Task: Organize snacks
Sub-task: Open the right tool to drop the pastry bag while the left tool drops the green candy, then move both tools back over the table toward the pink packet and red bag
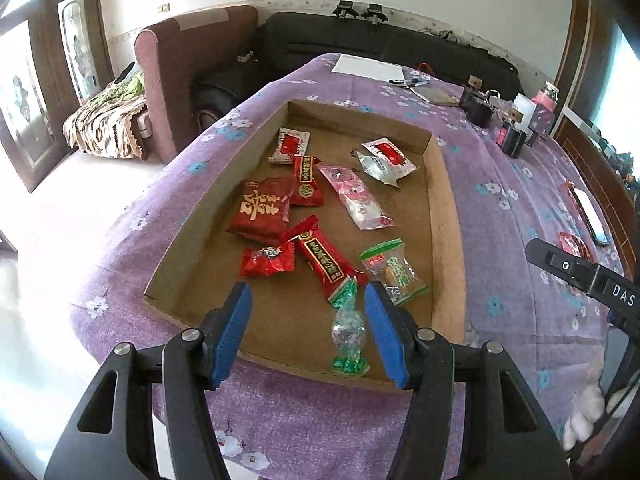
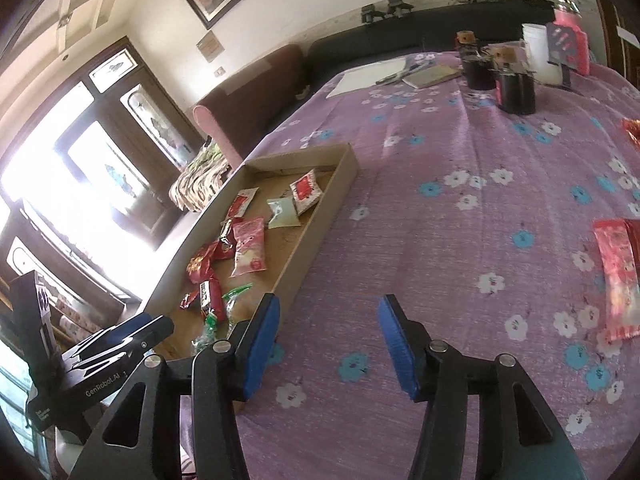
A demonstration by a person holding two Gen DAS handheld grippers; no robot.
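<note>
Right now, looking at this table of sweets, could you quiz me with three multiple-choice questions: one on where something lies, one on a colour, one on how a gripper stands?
1. Where does the green-ended clear candy lie?
A. on the cloth
B. in the cardboard tray, near its front edge
C. on the sofa

2. What colour are the gripper pads?
A. blue
B. yellow
C. white

3. How does the right gripper stand?
A. clamped on a packet
B. open with nothing between its fingers
C. out of sight

Answers: B, it rests inside the front wall; A, both pads show blue; B, only the purple flowered cloth shows between.
</note>
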